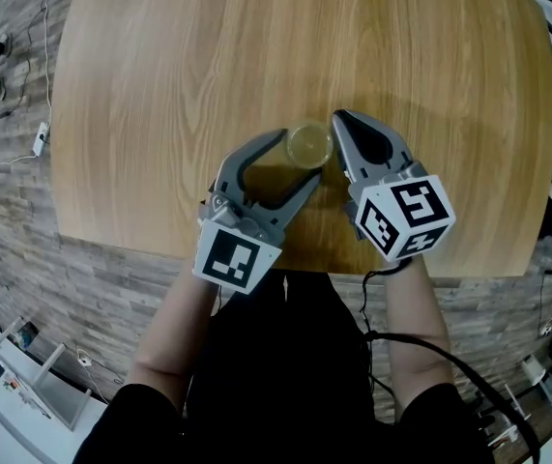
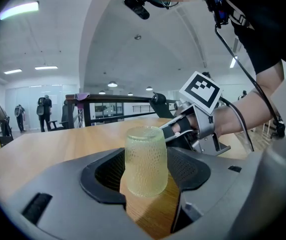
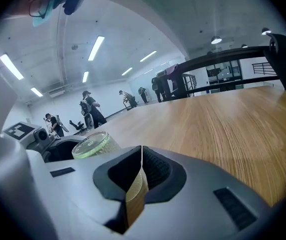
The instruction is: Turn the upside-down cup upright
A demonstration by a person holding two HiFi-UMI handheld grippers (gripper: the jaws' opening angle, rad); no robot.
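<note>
Yellow-green, translucent and dimpled, the plastic cup [image 1: 309, 146] is seen still inverted: its closed base faces up and its wider mouth rests on the light wooden table [image 1: 256, 46], towards the 6 o'clock edge of the top in the head view. Nothing of the turning itself has been done; the cup has been neither lifted nor tipped.

The approach, however, is judged to be finished. The left gripper [image 1: 301, 153] is reached in from about 7 o'clock of the cup, and its jaws are held spread wide with the cup standing between their tips. In the left gripper view the cup [image 2: 146, 161] is framed closely by the two dark pads, but no squeeze on its wall can be made out, so the gripper is taken as released and not yet grasping.

The right gripper [image 1: 341, 122] is clenched on nothing, its jaws pressed together, and is placed just beside the cup at about 3 o'clock. In the right gripper view the cup [image 3: 90, 145] is shown at 10 o'clock of the jaws.

Left to be done: the cup is to be gripped, raised, rotated and set down on its base.
</note>
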